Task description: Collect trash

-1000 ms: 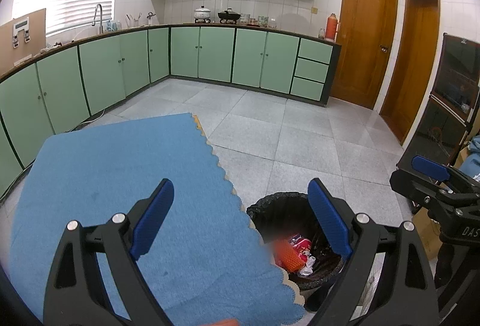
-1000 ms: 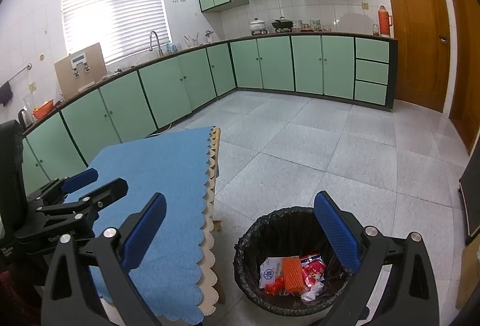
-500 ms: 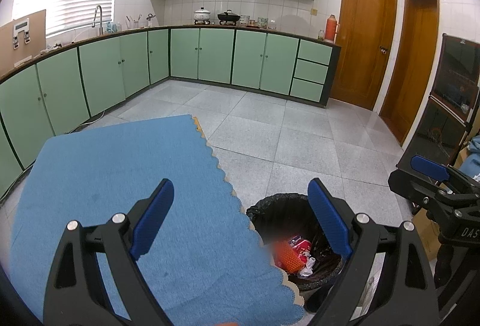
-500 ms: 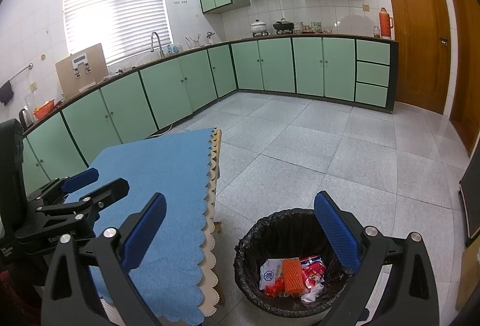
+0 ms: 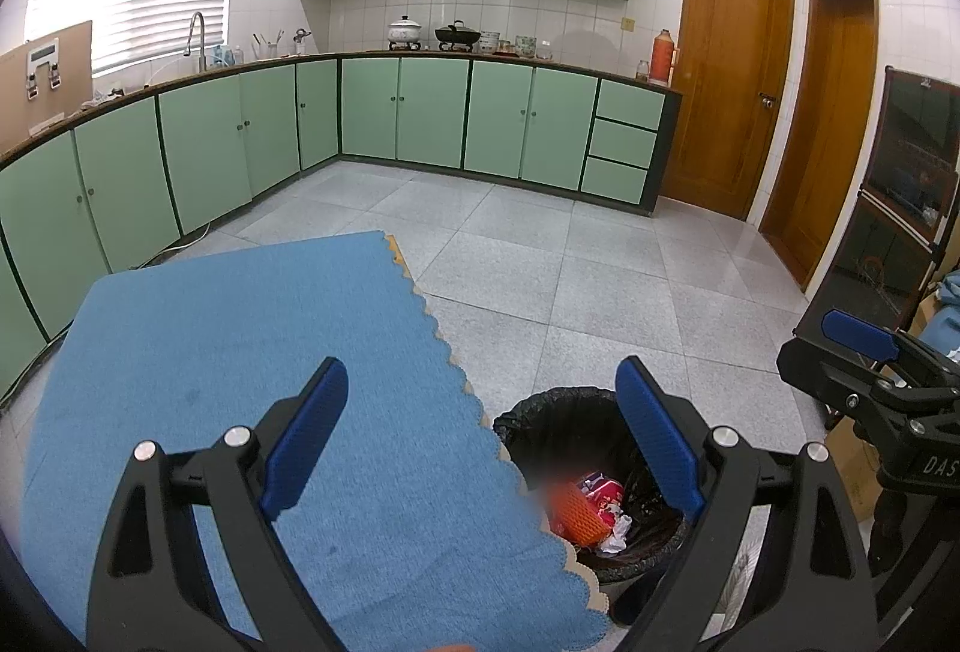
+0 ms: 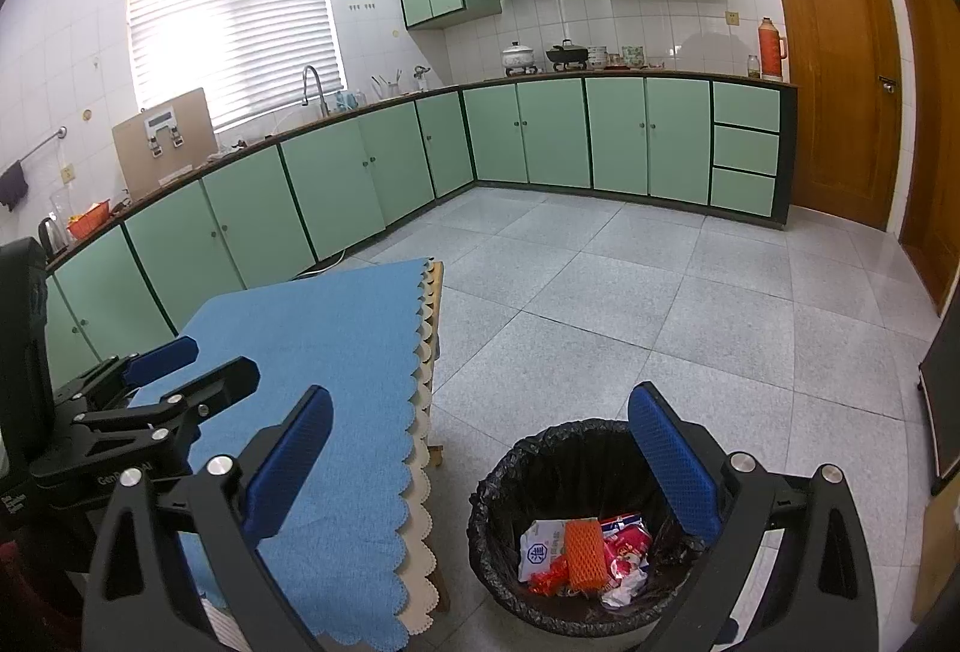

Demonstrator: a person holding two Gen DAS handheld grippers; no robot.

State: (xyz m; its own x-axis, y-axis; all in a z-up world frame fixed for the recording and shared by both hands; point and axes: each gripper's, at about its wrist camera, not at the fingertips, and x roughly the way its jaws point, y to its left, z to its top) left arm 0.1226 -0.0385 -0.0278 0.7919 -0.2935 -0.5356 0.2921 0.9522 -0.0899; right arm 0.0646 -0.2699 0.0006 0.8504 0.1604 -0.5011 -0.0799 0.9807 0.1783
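A round bin lined with a black bag (image 6: 576,472) (image 5: 564,418) stands on the floor beside the table's right edge. Inside it lie an orange foam net (image 6: 583,544) (image 5: 577,515), red wrappers (image 6: 627,538) and a white packet (image 6: 540,550). My right gripper (image 6: 480,466) hangs open above the bin, nothing between its blue pads. My left gripper (image 5: 483,436) is open too, empty, over the table's right edge. Each gripper shows at the side of the other's view: the right gripper (image 5: 864,352), the left gripper (image 6: 162,376).
A table under a blue scalloped cloth (image 5: 240,382) (image 6: 336,364) fills the lower left. Grey tiled floor (image 6: 690,304) stretches toward green cabinets (image 5: 432,111) and wooden doors (image 5: 732,87). A dark cabinet (image 5: 900,208) and a cardboard box (image 5: 852,466) stand at the right.
Both views shifted slightly; the grippers stayed open and empty. The trash in the bin lies as before.
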